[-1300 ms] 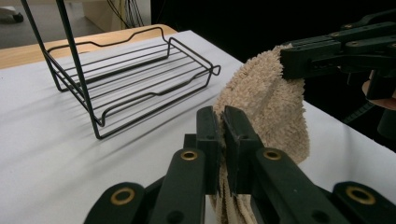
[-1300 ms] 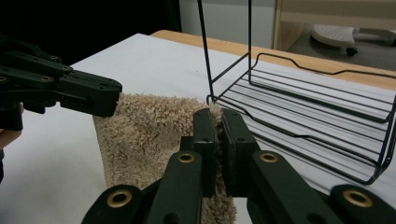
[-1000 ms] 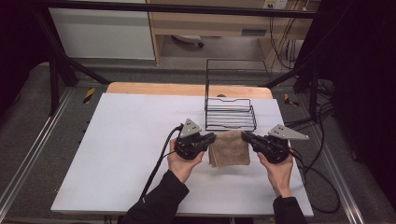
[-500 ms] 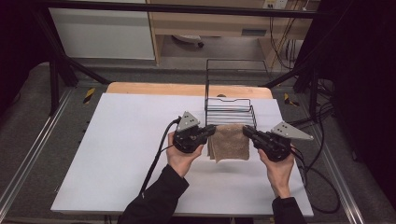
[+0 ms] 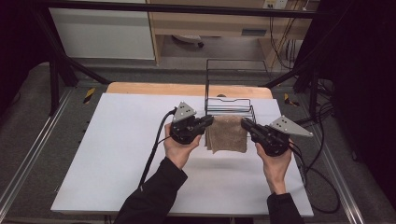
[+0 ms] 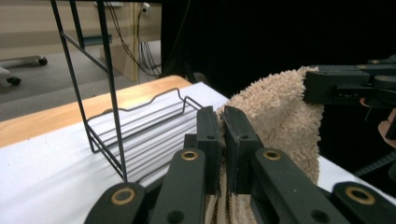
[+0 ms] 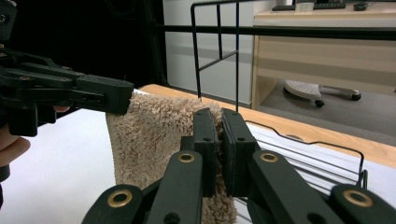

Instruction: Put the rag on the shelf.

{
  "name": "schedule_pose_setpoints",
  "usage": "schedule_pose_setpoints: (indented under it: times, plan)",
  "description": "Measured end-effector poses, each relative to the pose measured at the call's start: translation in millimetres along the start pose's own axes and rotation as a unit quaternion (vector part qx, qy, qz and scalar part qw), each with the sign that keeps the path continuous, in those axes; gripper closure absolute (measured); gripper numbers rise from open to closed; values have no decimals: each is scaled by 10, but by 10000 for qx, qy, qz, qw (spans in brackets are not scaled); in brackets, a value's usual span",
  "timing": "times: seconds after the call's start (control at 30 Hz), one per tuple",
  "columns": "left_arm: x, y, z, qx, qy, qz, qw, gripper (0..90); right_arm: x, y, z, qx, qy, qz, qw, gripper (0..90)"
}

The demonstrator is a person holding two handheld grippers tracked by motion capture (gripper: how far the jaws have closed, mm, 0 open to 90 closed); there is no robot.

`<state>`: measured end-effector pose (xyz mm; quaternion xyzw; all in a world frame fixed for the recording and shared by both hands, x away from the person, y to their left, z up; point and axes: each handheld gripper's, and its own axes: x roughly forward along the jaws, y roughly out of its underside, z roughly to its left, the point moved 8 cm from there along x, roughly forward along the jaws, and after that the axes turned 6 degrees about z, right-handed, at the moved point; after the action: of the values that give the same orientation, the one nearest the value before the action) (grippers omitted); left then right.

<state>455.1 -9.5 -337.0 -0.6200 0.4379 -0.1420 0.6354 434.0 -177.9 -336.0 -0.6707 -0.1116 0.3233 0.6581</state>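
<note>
A beige terry towel (image 5: 227, 134) hangs folded between my two grippers, lifted above the white table (image 5: 116, 149). My left gripper (image 5: 209, 121) is shut on the towel's upper left corner, and my right gripper (image 5: 244, 124) is shut on its upper right corner. In the left gripper view the towel (image 6: 280, 116) is pinched between the jaws of the left gripper (image 6: 223, 122), with the other gripper holding its far corner. The right gripper view shows the towel (image 7: 149, 135) clamped in the right gripper (image 7: 220, 122). A black wire rack (image 5: 229, 107) stands just behind the towel.
The wire rack (image 6: 140, 126) has a low basket and a tall frame at its back. Beyond the white sheet runs the table's wooden far edge (image 5: 154, 88). Black cables (image 5: 154, 149) trail from both grippers across the table. White table surface lies at the left and in front.
Both grippers have risen and moved slightly away from me, toward the rack, carrying the towel up off the table; it now hangs between them.
</note>
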Motion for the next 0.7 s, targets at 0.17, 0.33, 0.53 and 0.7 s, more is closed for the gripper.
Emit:
schedule_pose_setpoints:
  times: [0.17,0.33,0.53,0.7]
  plan:
    - [-7,-99,20,-9,-1,-112,9999,852,-6,-73,-2,-23,32,-74,10000,858]
    - [-14,-196,12,34,1,-192,9998,852,-25,-159,-16,-25,66,-165,9998,858]
    - [-35,-330,-10,119,4,-302,9995,852,-57,-273,-41,-49,114,-279,9995,859]
    - [-50,-443,-22,158,10,-395,9991,852,-81,-403,-68,-70,177,-402,9990,859]
